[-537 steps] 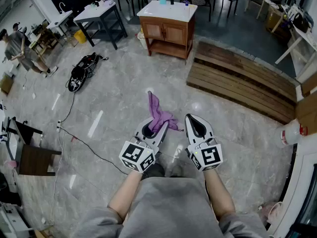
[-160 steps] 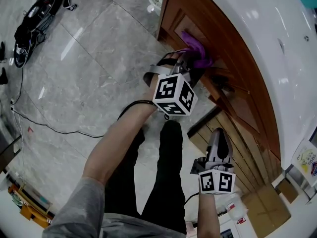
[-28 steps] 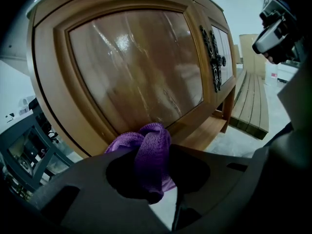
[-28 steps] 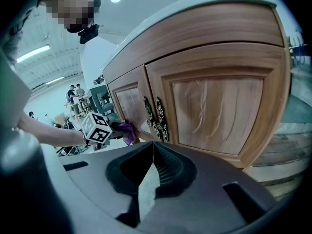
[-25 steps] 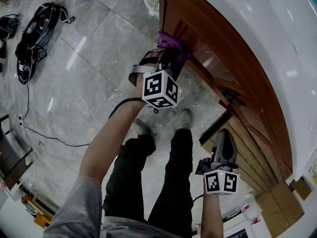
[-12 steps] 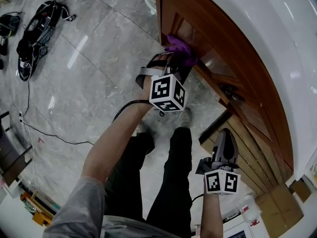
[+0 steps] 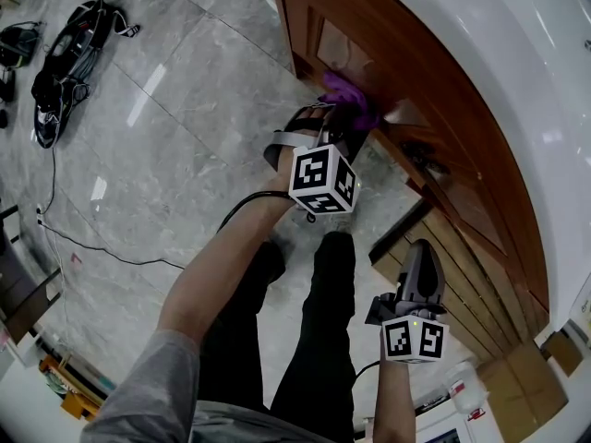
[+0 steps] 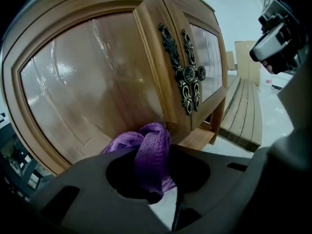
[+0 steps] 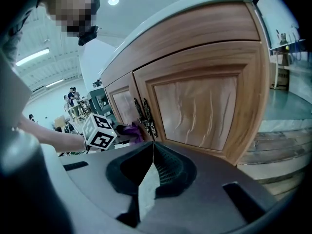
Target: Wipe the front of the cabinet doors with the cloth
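Observation:
A purple cloth (image 7: 348,97) is pressed against the lower part of the left wooden cabinet door (image 7: 343,52), close to the dark ornate handles (image 8: 185,71). My left gripper (image 7: 343,118) is shut on the purple cloth (image 8: 148,150), which bunches up between its jaws against the door panel (image 8: 92,96). My right gripper (image 7: 418,264) hangs low beside my leg, apart from the cabinet, shut with nothing in it. From the right gripper view the right door (image 9: 195,104) fills the frame and the cloth (image 9: 130,129) shows small at the left door.
A white countertop (image 7: 517,72) overhangs the cabinet. Wooden planks (image 7: 480,340) lie on the floor to the right. A black bag (image 7: 65,53) and a cable (image 7: 83,247) lie on the grey marble floor at left. People stand far off in the right gripper view.
My left gripper has slid the cloth rightward along the left door toward the handles over the last second. The right gripper has stayed where it was.

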`<state>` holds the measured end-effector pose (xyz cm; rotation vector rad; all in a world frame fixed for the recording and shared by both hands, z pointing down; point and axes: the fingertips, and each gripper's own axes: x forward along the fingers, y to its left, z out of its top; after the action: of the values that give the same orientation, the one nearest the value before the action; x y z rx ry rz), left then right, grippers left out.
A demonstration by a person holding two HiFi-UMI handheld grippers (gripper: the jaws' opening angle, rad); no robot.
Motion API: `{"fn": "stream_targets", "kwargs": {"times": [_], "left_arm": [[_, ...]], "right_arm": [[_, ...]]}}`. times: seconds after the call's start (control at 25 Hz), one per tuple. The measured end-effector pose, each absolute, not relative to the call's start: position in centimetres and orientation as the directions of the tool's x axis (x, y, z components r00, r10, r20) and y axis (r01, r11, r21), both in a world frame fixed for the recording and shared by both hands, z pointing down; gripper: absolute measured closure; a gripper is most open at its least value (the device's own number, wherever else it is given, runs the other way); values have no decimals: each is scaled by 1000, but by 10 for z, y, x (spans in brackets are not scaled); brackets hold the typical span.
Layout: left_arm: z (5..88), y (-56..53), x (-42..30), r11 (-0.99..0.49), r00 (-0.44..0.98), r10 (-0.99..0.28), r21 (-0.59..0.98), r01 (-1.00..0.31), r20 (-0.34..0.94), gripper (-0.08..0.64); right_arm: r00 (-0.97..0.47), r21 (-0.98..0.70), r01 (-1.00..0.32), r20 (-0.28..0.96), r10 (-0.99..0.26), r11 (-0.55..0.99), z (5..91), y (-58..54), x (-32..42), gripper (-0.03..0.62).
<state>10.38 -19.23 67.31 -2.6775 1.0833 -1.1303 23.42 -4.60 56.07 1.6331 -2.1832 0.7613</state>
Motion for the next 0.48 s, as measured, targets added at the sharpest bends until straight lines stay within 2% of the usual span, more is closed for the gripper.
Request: {"fn": "stream_targets", "kwargs": {"times": [0.48], "left_arm": [[672, -178, 135, -761, 518, -607, -253, -597, 603, 459]], "right_arm": [[-304, -236, -950, 538, -786, 205, 560, -39, 251, 581]]}}
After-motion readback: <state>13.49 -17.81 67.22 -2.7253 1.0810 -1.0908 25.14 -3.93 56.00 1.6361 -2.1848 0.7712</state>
